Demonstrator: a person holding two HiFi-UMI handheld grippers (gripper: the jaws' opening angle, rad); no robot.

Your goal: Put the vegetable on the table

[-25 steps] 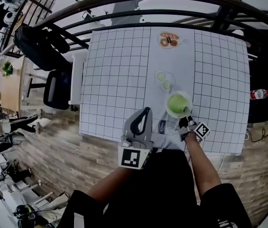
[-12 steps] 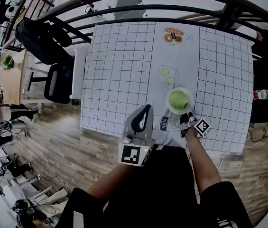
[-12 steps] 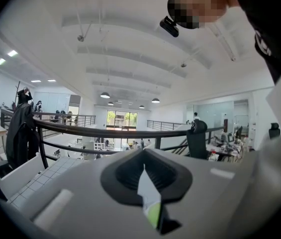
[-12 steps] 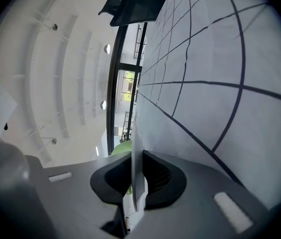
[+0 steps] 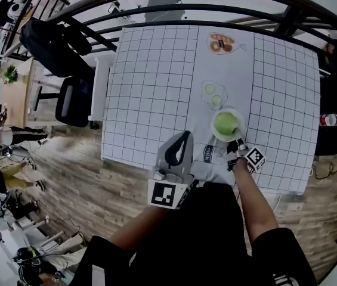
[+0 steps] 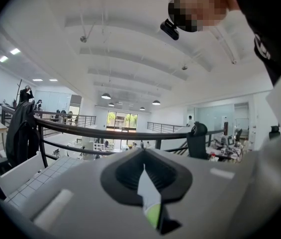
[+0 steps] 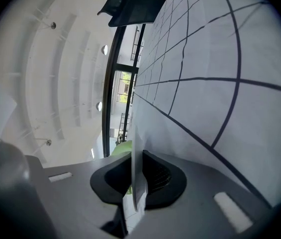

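I have my right gripper (image 5: 236, 146) pinching the near rim of the white bowl (image 5: 215, 133), probably to carry the green vegetable (image 5: 225, 124) inside it over the table's (image 5: 150, 88) near-right part, while my left gripper (image 5: 183, 139) hangs pressed together and empty by the near edge.

The table (image 5: 150, 88), under a white grid-lined cloth, carries a packet of brown pieces (image 5: 220, 43) at its far side and a clear packet of green slices (image 5: 213, 94) mid-table. Nearer is a white bowl (image 5: 214, 131) of green vegetable (image 5: 225, 124).
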